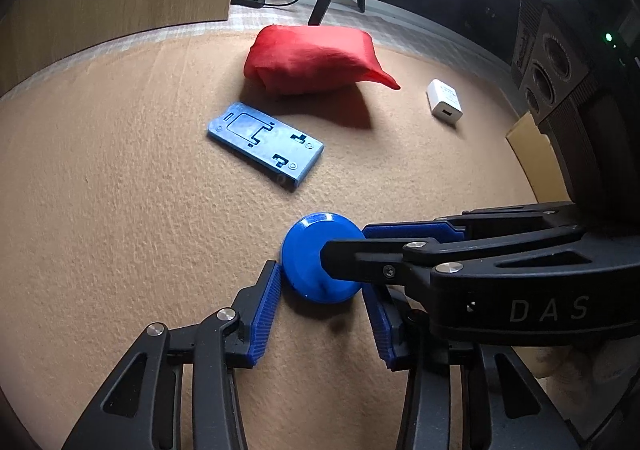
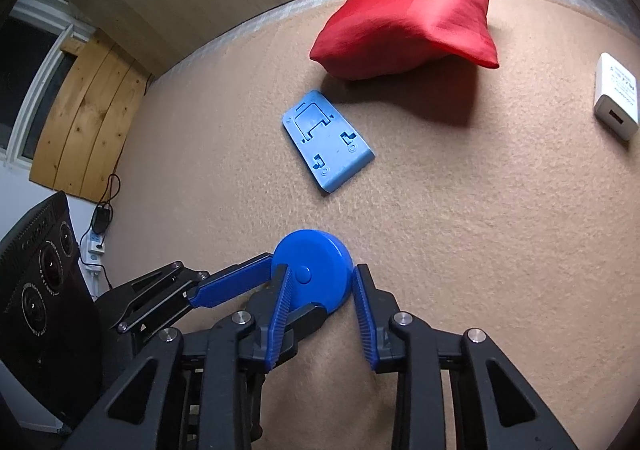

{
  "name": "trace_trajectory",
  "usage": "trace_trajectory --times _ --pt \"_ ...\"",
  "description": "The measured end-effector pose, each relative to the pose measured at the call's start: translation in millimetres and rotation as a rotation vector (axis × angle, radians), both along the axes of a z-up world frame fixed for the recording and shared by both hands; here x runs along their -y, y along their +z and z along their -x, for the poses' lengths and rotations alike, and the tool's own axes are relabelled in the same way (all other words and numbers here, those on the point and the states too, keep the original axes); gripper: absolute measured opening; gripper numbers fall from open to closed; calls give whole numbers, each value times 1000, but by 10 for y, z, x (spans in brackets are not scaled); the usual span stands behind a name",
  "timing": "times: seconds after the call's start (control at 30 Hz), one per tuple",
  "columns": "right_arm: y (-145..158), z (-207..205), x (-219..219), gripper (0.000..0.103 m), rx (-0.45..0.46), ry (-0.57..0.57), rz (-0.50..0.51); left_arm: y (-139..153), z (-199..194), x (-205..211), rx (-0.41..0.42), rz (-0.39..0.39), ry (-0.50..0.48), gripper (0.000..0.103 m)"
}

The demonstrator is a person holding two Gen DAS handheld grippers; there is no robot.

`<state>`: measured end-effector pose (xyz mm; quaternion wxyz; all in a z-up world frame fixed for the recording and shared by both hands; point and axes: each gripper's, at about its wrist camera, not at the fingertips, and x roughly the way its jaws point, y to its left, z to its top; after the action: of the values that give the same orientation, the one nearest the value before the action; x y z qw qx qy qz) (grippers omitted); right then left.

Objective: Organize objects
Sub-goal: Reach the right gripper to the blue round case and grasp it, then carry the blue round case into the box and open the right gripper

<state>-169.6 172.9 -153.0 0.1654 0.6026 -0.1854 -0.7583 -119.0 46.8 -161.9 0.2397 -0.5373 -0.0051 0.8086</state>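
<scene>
On the tan worktop [image 1: 120, 210], nearest both cameras, lies the blue disc [image 1: 312, 250]. Left tool [image 1: 324, 292] and right tool [image 2: 320, 286] both straddle it crosswise, pads apparently pressing its rim; neither is nearer.

We see our right gripper [image 2: 320, 286] with its blue pads against both sides of a round blue disc [image 2: 316, 254] on the tan carpet [image 2: 480, 230]. The left gripper [image 2: 276, 282] reaches in too. Beyond lie a light blue plate [image 2: 326, 140], a red cushion [image 2: 412, 26] and a white charger [image 2: 616, 102].
</scene>
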Motion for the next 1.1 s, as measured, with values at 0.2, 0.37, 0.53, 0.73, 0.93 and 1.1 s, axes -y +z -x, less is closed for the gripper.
trace_trajectory --times 0.2,0.37,0.53,0.73,0.93,1.1 --pt "193 -96 -171 28 -40 -23 0 180 -57 -122 -36 1 -21 44" --pt "413 -273 -454 28 -91 -80 -12 387 -115 -374 -84 1 -66 44" --pt "593 -480 -779 28 -131 -146 -39 564 -203 -760 -122 -5 -135 43" --pt "777 -811 -1352 28 -164 -249 -70 730 -354 -1377 -151 -28 -235 43" --pt "889 -1103 -1940 28 -177 -344 -106 815 -498 -2072 -164 -43 -343 43" --pt "941 -1290 -2350 28 -183 -410 -126 865 -605 -2588 -170 -49 -410 43"
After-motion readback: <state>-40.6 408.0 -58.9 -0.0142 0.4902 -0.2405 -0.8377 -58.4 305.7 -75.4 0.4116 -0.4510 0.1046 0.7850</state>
